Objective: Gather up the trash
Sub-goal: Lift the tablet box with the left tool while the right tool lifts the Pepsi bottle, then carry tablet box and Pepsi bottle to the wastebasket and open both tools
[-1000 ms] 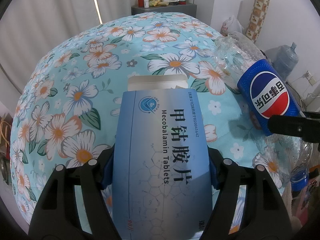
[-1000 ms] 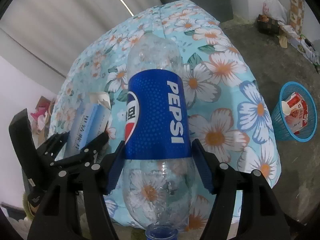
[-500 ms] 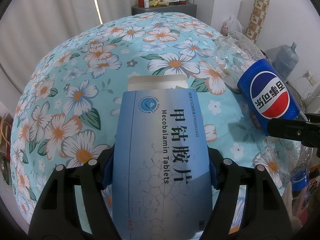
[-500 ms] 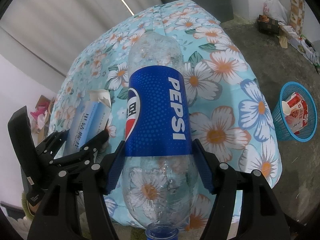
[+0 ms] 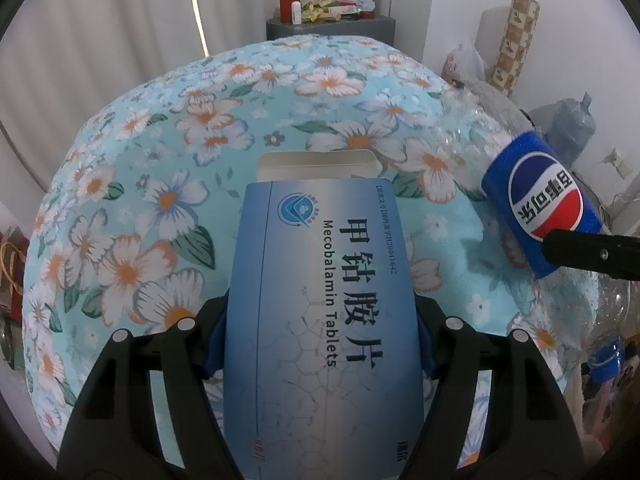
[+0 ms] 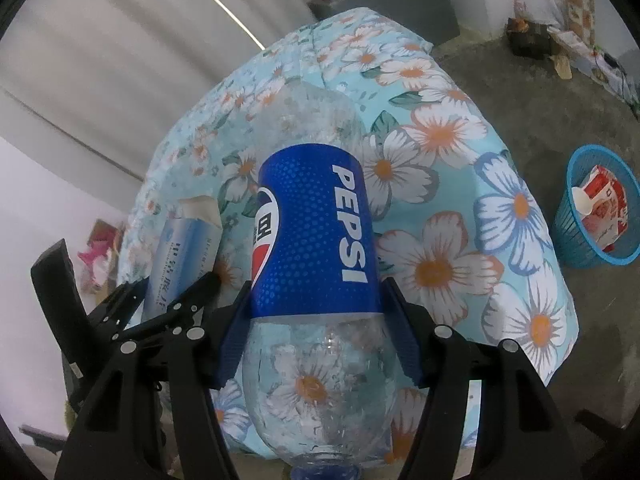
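Left gripper [image 5: 322,330] clamped on blue tablet box [image 5: 322,300] — right gripper [image 6: 316,324], jaws just closing in, clamped on Pepsi bottle [image 6: 316,236] — both above flowered counter [image 6: 440,208].

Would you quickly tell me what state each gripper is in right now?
Left gripper: closed on the blue Mecobalamin tablet box.
Right gripper: jaws have just been closing, pads pressed on the empty Pepsi bottle.

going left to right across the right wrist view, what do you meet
black left gripper clamped on the pale blue cardboard tablet box → clear plastic pepsi bottle with a blue label, squeezed by the right gripper, whose jaws have just been closing → blue mesh waste basket on the floor
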Motion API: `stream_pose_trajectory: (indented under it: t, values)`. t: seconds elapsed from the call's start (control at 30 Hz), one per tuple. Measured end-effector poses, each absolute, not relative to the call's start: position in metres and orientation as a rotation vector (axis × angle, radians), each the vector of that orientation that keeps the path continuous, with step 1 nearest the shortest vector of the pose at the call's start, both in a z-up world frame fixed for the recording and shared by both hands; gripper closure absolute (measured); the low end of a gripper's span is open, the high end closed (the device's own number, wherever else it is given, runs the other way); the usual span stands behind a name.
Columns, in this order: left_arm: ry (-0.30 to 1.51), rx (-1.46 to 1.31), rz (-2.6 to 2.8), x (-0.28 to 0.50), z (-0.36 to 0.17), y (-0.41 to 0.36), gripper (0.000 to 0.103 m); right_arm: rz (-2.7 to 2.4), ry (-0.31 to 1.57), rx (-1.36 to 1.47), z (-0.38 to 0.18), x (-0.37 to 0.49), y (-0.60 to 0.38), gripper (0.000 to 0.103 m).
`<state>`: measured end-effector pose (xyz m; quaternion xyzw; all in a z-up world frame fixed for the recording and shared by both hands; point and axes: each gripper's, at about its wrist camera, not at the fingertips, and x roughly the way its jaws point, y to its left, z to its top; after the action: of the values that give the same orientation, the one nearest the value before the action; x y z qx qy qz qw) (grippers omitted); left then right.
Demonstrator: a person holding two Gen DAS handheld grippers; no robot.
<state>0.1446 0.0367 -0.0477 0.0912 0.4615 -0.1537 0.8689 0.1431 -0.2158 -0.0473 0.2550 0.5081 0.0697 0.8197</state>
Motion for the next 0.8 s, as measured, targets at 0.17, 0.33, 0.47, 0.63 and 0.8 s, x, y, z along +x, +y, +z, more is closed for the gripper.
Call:
stream_pose_trajectory:
  t: [0.17, 0.33, 0.47, 0.63, 0.8]
  values:
    - [0.939, 0.194, -0.318, 0.145, -0.037, 0.038, 0.036, 0.152, 1.044, 0.604, -0.044, 0.136, -0.227, 0.042]
    - [0.917, 0.208, -0.322, 0.146, -0.027, 0.032, 0.036, 0.158, 1.004, 0.651, -0.04, 0.125, -0.237, 0.042]
    - [0.896, 0.212, -0.335, 0.144, -0.018, 0.024, 0.036, 0.164, 0.984, 0.672, -0.038, 0.12, -0.245, 0.043]
    - [0.875, 0.223, -0.353, 0.142, -0.008, 0.011, 0.036, 0.172, 0.953, 0.693, -0.035, 0.114, -0.257, 0.043]
    - [0.862, 0.235, -0.38, 0.14, 0.0, -0.006, 0.036, 0.171, 0.919, 0.72, -0.033, 0.106, -0.269, 0.043]
